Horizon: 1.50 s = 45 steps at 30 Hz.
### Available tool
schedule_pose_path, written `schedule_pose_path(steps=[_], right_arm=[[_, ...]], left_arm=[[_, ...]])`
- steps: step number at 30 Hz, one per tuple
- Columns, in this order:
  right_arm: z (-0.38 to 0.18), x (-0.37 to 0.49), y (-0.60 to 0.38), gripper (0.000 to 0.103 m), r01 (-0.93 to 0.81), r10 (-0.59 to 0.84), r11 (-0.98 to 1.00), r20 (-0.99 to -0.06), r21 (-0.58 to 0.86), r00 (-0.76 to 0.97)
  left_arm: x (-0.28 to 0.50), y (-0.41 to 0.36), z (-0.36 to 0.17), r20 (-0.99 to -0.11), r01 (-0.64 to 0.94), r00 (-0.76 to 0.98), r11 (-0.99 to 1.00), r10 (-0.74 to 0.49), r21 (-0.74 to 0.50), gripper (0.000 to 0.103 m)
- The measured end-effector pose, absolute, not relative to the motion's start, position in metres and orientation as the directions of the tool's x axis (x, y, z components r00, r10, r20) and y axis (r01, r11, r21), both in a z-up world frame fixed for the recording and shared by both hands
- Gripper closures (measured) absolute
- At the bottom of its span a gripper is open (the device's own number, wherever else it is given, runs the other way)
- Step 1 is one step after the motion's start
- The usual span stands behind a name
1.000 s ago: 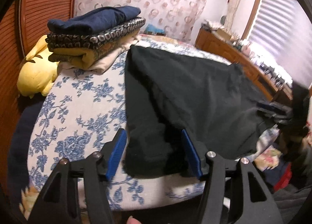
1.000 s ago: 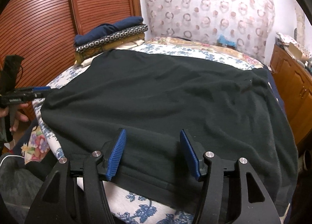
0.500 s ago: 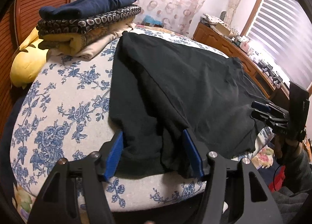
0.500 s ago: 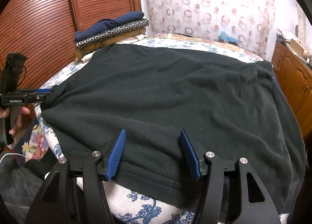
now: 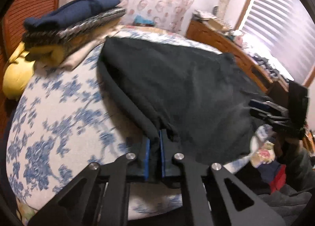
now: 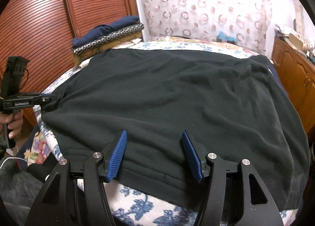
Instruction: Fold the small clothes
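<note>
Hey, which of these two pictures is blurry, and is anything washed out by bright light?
Left wrist view: motion-blurred, the flowered bedspread and folded pile smeared, the window blinds glaring white. Right wrist view: sharp, evenly lit, the dark garment showing clear wrinkles; both bend at the edges.

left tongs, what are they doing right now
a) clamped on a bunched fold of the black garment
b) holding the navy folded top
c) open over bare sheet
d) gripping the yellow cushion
a: the left tongs have just been closing and their blue pads now pinch a bunched edge of the black garment.
</note>
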State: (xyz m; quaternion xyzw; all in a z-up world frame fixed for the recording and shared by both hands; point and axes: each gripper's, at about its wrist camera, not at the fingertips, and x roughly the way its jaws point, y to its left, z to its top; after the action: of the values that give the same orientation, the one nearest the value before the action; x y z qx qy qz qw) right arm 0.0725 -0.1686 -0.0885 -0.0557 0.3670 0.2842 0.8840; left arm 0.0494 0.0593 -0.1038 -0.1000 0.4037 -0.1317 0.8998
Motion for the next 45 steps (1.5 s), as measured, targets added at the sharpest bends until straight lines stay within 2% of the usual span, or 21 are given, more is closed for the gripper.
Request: schedule_pose_path(steps=[7,13,21,29,30,32,34,36,45], right_arm=[[-0.079,0.069,-0.202,0.043,-0.485,0.435,0.866,-0.657,0.120,0.615],[-0.066,0.056,-0.255,0.043,-0.397,0.387,0.908,-0.626,0.133,0.677],[-0.056,0.036,-0.317,0.043,-0.296,0.317,0.945,-0.604,0.138,0.731],[-0.051,0.024,-0.343,0.043,-0.249,0.283,0.958,-0.588,0.141,0.758],[-0.052,0.023,-0.346,0.043,-0.245,0.280,0.959,-0.588,0.140,0.759],[-0.055,0.021,-0.350,0.043,-0.239,0.277,0.960,-0.592,0.144,0.757],[-0.058,0.020,-0.353,0.043,-0.232,0.275,0.961,-0.598,0.150,0.753],[-0.057,0.020,-0.353,0.043,-0.230,0.275,0.961,-0.599,0.152,0.752],[-0.041,0.056,-0.329,0.043,-0.289,0.310,0.948,-0.584,0.132,0.750]], left_arm=[[0.076,0.016,-0.055,-0.624,0.313,0.643,0.896,-0.444,-0.315,0.102],[0.131,-0.075,-0.013,-0.583,0.502,0.579,0.813,-0.570,-0.295,0.102],[0.184,-0.190,0.018,-0.585,0.653,0.461,0.702,-0.667,-0.285,0.102],[0.205,-0.270,0.039,-0.615,0.708,0.423,0.666,-0.665,-0.233,0.101],[0.209,-0.276,0.038,-0.625,0.709,0.408,0.662,-0.666,-0.243,0.100],[0.213,-0.284,0.035,-0.644,0.723,0.366,0.641,-0.671,-0.257,0.089],[0.209,-0.281,0.033,-0.649,0.734,0.374,0.640,-0.662,-0.229,0.070],[0.205,-0.269,0.032,-0.649,0.733,0.403,0.652,-0.645,-0.194,0.060],[0.208,-0.165,0.010,-0.678,0.624,0.509,0.770,-0.530,-0.133,0.050]])
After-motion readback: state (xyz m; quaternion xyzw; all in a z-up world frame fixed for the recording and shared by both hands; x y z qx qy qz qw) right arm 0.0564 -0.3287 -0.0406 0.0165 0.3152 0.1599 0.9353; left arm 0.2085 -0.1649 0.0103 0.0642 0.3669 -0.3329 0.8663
